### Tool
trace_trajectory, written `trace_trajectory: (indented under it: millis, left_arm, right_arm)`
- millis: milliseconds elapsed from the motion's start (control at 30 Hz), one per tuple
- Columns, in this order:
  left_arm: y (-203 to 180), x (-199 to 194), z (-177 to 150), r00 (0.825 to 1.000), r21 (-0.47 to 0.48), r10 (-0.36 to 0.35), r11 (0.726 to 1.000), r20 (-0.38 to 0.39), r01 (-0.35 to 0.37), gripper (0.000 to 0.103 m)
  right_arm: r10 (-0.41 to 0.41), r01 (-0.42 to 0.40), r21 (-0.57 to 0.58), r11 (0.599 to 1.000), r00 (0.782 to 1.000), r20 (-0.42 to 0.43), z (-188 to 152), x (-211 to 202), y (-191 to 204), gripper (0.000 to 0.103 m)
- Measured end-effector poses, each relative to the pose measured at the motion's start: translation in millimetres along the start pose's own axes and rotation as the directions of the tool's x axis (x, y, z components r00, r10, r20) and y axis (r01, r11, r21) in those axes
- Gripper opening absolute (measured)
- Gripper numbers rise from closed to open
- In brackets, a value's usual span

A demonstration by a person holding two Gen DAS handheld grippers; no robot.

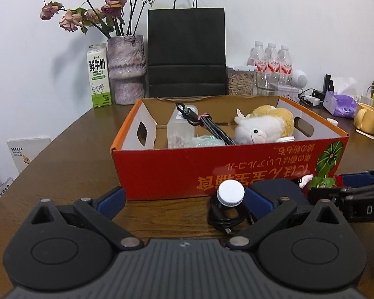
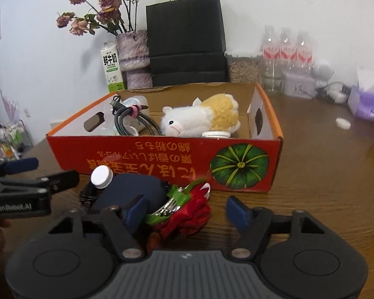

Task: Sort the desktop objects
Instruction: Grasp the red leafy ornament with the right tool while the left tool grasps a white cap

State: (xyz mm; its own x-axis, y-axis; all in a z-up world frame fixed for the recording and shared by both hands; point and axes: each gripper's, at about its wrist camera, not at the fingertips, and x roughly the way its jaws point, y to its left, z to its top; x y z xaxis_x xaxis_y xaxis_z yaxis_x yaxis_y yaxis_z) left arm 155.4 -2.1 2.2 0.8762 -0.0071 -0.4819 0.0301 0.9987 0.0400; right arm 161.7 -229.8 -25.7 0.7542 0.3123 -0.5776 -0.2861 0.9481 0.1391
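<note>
A red and orange cardboard box [image 1: 212,172] [image 2: 162,157] stands mid-table, holding a white and yellow plush [image 1: 264,124] [image 2: 202,119], a braided cable [image 1: 212,127] [image 2: 134,122], a clear container [image 1: 180,129] and a white jar lid [image 2: 215,134]. In front of it lie a white-capped bottle [image 1: 230,191] [image 2: 102,176], a dark navy pouch [image 1: 279,189] [image 2: 132,189] and a red and green toy [image 2: 187,214]. My left gripper [image 1: 187,198] [image 2: 57,168] is open, the bottle just inside its right finger. My right gripper [image 2: 187,211] [image 1: 329,184] is open around the toy, its right pad apart from it.
Along the back wall stand a milk carton [image 1: 98,77], a vase of dried roses [image 1: 126,69], a black paper bag [image 1: 187,52], a jar [image 1: 240,81] and three water bottles [image 1: 273,59]. A yellow mug [image 1: 366,122] and purple tissue pack [image 1: 341,104] sit far right.
</note>
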Motion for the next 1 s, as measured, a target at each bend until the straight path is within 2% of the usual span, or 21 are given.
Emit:
trace_trajectory:
  millis: [100,167,267,600,733,800,867,967,1000]
  left_arm:
    - [-1,0,0,1.000,0.002,-0.001,1.000,-0.005,0.001,0.103]
    - [-2,-1,0,1.000,0.005,-0.002,1.000,-0.005,0.002,0.103]
    - [-3,0,0,1.000,0.009,-0.003,1.000,-0.009,0.003,0.103]
    - [-17,6,5,1.000,0.066,-0.001,0.998,-0.003,0.001,0.103]
    - [-24,12,8,1.000,0.080,-0.015,0.997,-0.008,0.015,0.093]
    - [-27,16,9,1.000,0.080,-0.009,0.997,-0.015,0.010,0.093]
    - [-29,20,10,1.000,0.084,-0.012,0.996,-0.025,0.014,0.085]
    - [-31,26,10,0.999,0.079,-0.020,0.997,-0.047,0.024,0.067]
    - [-32,28,10,0.998,0.076,-0.023,0.997,-0.054,0.027,0.064]
  right_arm:
    - [-0.004,0.005,0.017,1.000,1.000,-0.018,-1,3,-2,0.043]
    - [0.007,-0.006,0.030,1.000,1.000,-0.026,-2,4,-4,0.042]
    - [0.009,-0.008,0.023,1.000,1.000,-0.010,-2,0,-3,0.035]
    - [-0.006,0.005,0.032,0.999,1.000,0.027,1,-13,-11,0.032]
    - [-0.023,0.021,0.046,0.999,0.999,0.039,1,-17,-19,0.032]
    - [-0.030,0.028,0.054,0.998,0.999,0.041,0,-18,-23,0.032]
    - [-0.034,0.031,0.059,0.998,0.999,0.042,0,-18,-26,0.032]
    - [-0.032,0.029,0.062,0.998,0.999,0.043,-1,-18,-29,0.032]
    - [-0.031,0.028,0.063,0.998,0.999,0.043,-1,-17,-30,0.032]
